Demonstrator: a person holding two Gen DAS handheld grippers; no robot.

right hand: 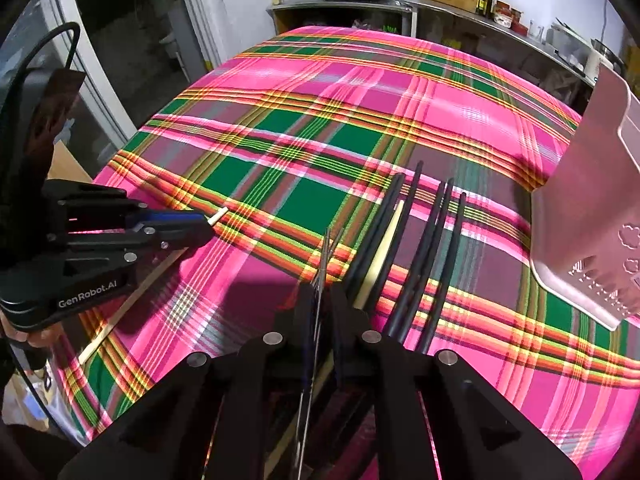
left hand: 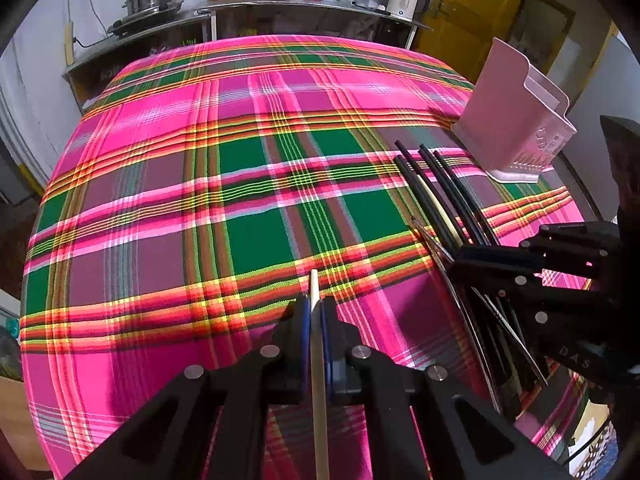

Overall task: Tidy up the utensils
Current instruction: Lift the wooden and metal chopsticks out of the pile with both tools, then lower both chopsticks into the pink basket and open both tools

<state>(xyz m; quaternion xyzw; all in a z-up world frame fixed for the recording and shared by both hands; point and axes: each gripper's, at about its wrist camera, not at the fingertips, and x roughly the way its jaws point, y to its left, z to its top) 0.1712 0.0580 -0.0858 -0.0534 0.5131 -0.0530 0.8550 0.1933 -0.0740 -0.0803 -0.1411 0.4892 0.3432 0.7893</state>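
Note:
My left gripper [left hand: 315, 306] is shut on a cream chopstick [left hand: 318, 360]; the tip sticks out past the fingers, above the plaid cloth. It also shows in the right wrist view [right hand: 200, 226] at the left. My right gripper [right hand: 322, 292] is shut on thin metal chopsticks [right hand: 324, 256]; it shows in the left wrist view [left hand: 460, 258] at the right. Several black chopsticks [right hand: 432, 248] and one cream chopstick [right hand: 384, 248] lie on the cloth just right of it. A pink utensil holder [left hand: 516, 120] stands at the far right.
The table is covered with a pink and green plaid cloth [left hand: 240, 160]. Behind it runs a steel counter [left hand: 280, 6] with pots, bottles and a kettle. A yellow door [left hand: 476, 8] is at the back right.

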